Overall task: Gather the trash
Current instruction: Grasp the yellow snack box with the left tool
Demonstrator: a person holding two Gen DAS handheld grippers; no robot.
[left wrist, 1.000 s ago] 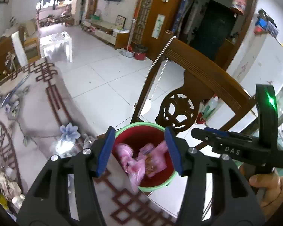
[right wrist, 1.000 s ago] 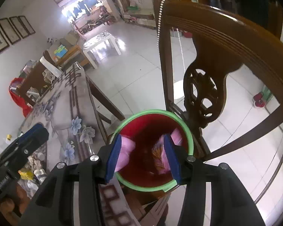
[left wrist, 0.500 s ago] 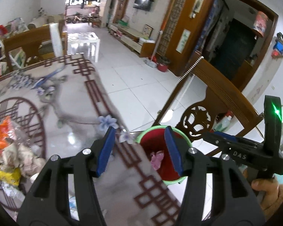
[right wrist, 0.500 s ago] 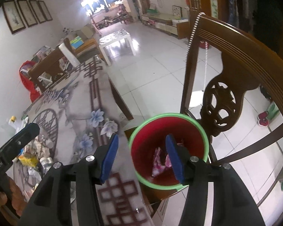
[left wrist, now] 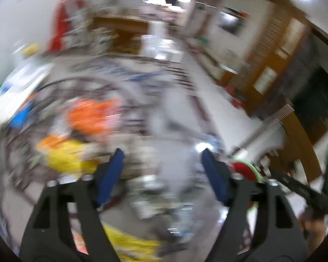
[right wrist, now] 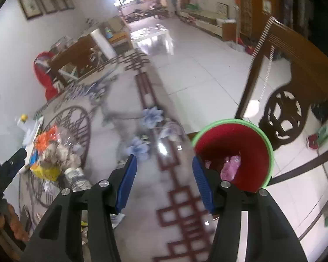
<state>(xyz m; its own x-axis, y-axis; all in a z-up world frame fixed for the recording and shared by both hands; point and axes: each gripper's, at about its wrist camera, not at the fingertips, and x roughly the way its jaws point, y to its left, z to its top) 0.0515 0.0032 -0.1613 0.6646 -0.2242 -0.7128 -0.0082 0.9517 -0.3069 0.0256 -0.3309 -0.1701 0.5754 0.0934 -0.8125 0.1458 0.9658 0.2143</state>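
My left gripper (left wrist: 163,174) was spread wide with nothing between its blue pads (left wrist: 110,175), and its view was badly smeared. Through the smear I could make out the heap of trash (left wrist: 81,135) on the table (left wrist: 170,131), ahead and to the left of the fingers: an orange lump above a yellow one. The rest was too blurred to name. At the far right of that view sat a sliver of the red bucket (left wrist: 245,169) with its green rim.

My right gripper (right wrist: 163,182) was also spread, holding nothing, and hung over the patterned table (right wrist: 142,207) near its edge. The red bucket (right wrist: 236,144) stood just beyond that edge, beside the right pad, with pink wrappers (right wrist: 230,168) lying inside it. A carved wooden chair (right wrist: 295,69) stood behind the bucket. The trash pile (right wrist: 52,152) lay well to the left on the table: orange plastic, crumpled paper, a yellow packet and a clear bottle (right wrist: 77,178) next to it.
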